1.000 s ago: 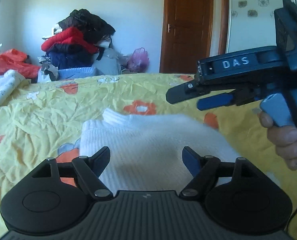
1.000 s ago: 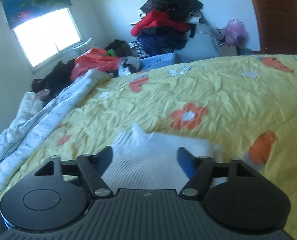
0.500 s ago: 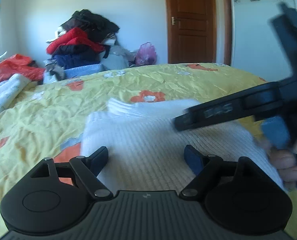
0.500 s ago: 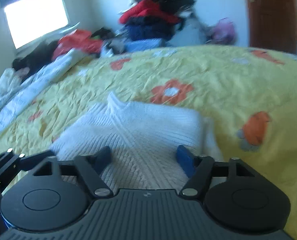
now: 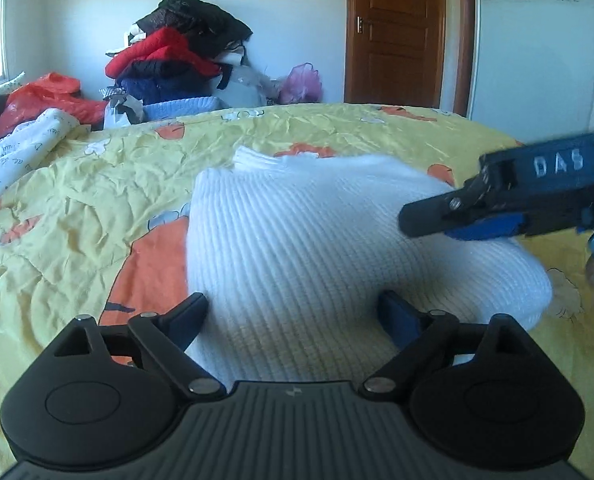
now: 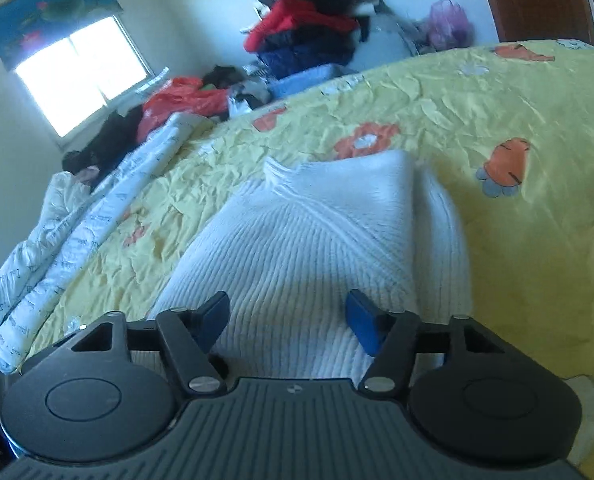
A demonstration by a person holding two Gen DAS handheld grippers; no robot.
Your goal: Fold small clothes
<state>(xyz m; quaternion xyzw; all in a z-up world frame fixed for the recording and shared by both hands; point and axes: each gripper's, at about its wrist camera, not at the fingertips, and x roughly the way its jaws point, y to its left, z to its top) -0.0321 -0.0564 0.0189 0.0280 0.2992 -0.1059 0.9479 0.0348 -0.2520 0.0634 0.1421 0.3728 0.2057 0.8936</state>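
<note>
One white sweater lies on the bed. Two hand-held grippers, left and right, hover above it, both spread wide.

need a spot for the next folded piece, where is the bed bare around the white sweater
Bare yellow bedspread lies right of the white sweater, around the carrot print, and beyond its collar toward the door. A narrower strip runs left, bordered by the rolled white quilt. The far left corner is crowded with piled clothes.
</note>
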